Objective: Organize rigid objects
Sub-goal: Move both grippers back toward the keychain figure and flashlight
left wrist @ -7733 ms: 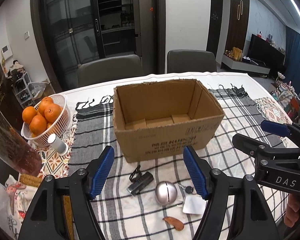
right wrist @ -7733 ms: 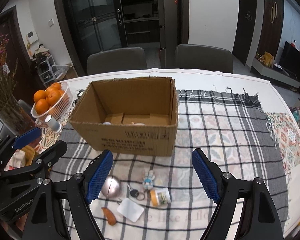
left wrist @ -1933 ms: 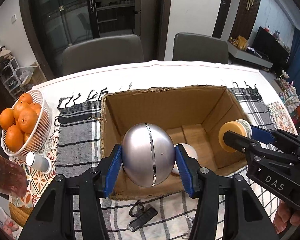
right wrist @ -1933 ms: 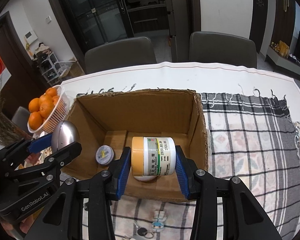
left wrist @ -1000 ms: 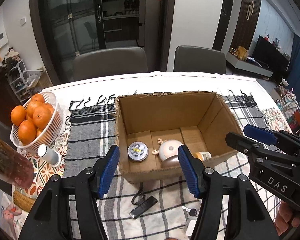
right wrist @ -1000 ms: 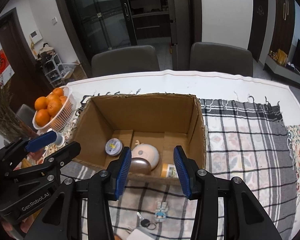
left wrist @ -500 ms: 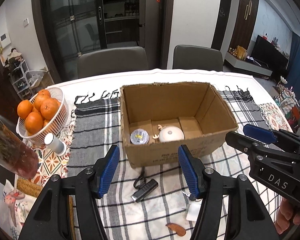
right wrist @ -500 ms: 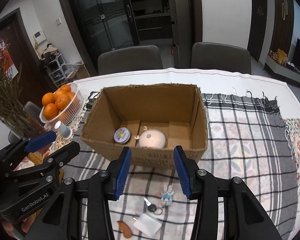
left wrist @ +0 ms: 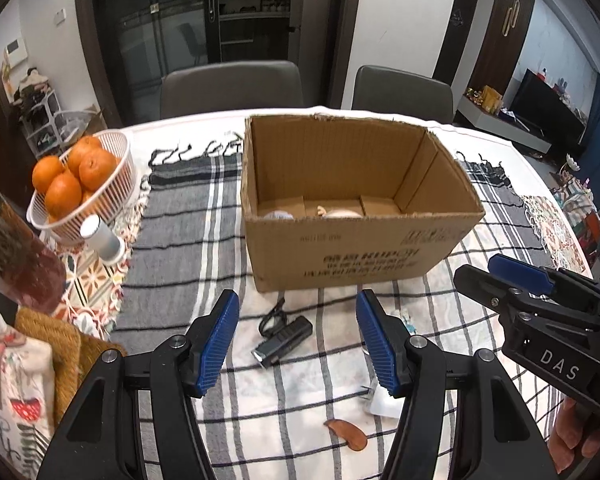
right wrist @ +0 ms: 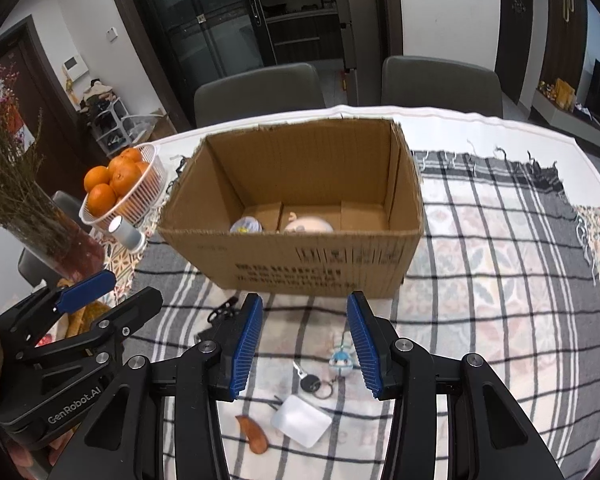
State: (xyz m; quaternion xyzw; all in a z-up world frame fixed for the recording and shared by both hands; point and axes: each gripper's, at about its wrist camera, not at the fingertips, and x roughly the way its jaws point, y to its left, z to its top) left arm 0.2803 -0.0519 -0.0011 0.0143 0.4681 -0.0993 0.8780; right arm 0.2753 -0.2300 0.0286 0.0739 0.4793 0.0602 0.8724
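An open cardboard box (left wrist: 352, 252) (right wrist: 300, 268) stands mid-table with a round tin (right wrist: 246, 225) and a pale round object (right wrist: 308, 225) partly visible inside. My left gripper (left wrist: 298, 338) is open and empty, above a black device with a strap (left wrist: 282, 340). My right gripper (right wrist: 304, 346) is open and empty, above a key ring with a blue figure charm (right wrist: 340, 362), a white square packet (right wrist: 300, 420) and a brown wedge piece (right wrist: 254, 438). The packet (left wrist: 380, 402) and the wedge (left wrist: 346, 432) also show in the left wrist view.
A white basket of oranges (left wrist: 112, 196) (right wrist: 140, 196) and a small white cylinder (left wrist: 100, 238) stand left of the box. A vase of dried flowers (right wrist: 56, 240) is at the near left. Checked cloth (right wrist: 500, 300) covers the table. Two grey chairs (left wrist: 232, 88) stand behind.
Both grippers dropped the silver ball and the orange-lidded jar into the box, then pulled back and lower toward the near table edge, jaws open.
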